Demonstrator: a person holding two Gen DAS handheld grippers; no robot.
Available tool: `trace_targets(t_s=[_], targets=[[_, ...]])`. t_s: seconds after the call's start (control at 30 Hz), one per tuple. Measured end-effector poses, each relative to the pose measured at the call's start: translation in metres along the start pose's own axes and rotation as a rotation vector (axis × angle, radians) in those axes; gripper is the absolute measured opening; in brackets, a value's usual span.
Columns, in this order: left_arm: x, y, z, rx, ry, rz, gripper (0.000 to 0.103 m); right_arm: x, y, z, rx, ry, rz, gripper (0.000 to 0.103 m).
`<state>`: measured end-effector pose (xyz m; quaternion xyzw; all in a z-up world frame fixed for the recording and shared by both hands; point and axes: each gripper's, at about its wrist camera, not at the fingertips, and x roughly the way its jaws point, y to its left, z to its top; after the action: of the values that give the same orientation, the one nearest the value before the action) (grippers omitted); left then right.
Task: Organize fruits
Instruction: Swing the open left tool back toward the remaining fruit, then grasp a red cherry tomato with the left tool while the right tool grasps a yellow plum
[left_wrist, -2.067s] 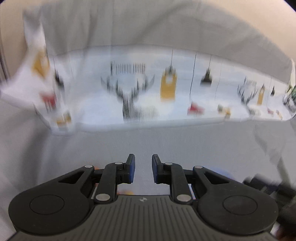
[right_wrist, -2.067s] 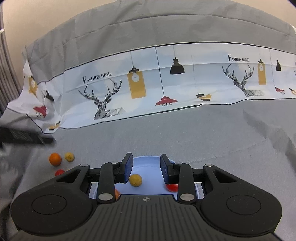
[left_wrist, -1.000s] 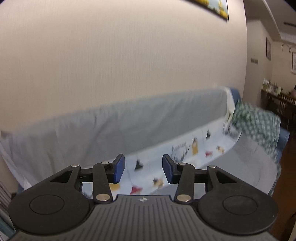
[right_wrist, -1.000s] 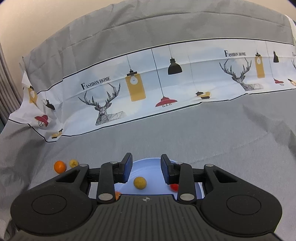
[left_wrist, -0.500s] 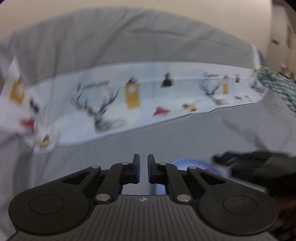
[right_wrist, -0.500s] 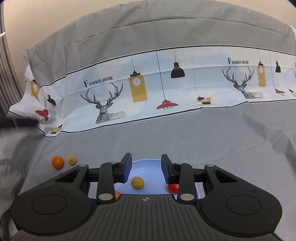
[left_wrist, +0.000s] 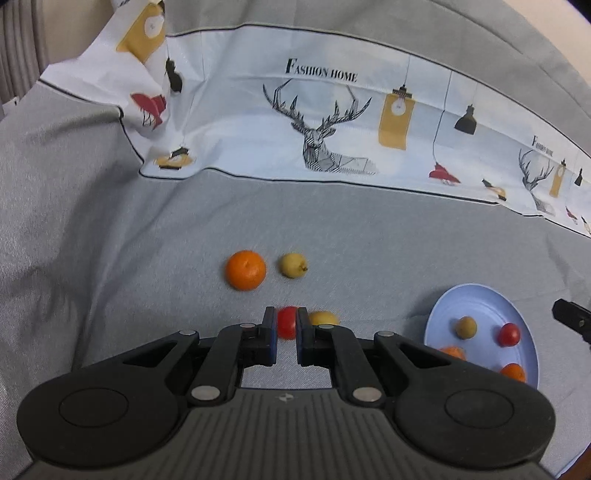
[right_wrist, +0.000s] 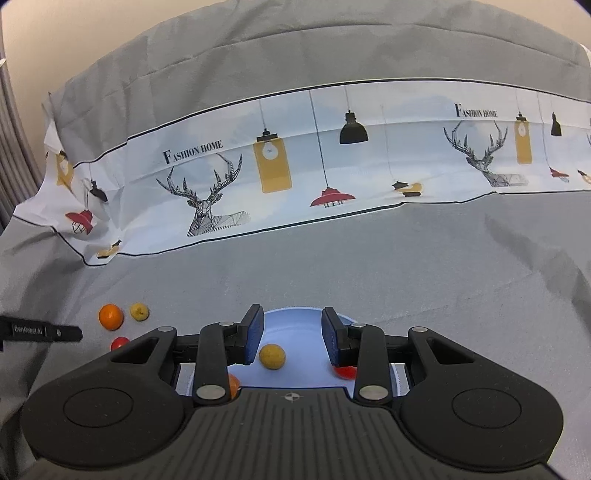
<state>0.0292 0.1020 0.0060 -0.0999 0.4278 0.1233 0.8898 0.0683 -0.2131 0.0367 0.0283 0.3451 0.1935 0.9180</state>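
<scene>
My left gripper (left_wrist: 283, 325) has its fingers nearly clenched, a red fruit (left_wrist: 287, 322) seen between them, grasp unclear; my right gripper (right_wrist: 291, 334) hangs released over the blue plate (right_wrist: 295, 373), which holds four fruits; an orange (left_wrist: 245, 269) lies loose on the grey sheet

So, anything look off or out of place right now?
Nothing damaged or spilled. Four fruits lie loose on the grey cloth off the blue plate: an orange, yellow fruit, red tomato, another yellow fruit.
</scene>
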Motion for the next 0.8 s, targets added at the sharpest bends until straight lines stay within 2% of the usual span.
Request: trace_targets(t_s=[0.5, 0.67, 0.7, 0.73, 0.77, 0.8], targets=[[-0.002, -0.008, 0.003, -0.008, 0.013, -0.033, 0.011, 0.002, 0.005, -0.001, -0.027, 0.011, 0.006, 0.036], [-0.005, -0.002, 0.006, -0.029, -0.010, -0.026, 0.010, 0.002, 0.008, -0.002, -0.036, 0.003, 0.004, 0.036], [-0.005, 0.003, 0.008, -0.048, -0.017, -0.019, 0.009, 0.000, 0.008, -0.002, -0.041, -0.004, 0.007, 0.036], [-0.005, 0.008, 0.010, -0.073, -0.018, -0.014, 0.008, -0.001, 0.010, -0.002, -0.046, -0.015, 0.011, 0.030], [-0.005, 0.015, 0.011, -0.108, -0.017, -0.012, 0.007, -0.002, 0.011, -0.002, -0.052, -0.024, 0.019, 0.020], [-0.005, 0.022, 0.012, -0.137, -0.015, -0.011, 0.007, -0.003, 0.012, -0.001, -0.056, -0.031, 0.030, 0.017]])
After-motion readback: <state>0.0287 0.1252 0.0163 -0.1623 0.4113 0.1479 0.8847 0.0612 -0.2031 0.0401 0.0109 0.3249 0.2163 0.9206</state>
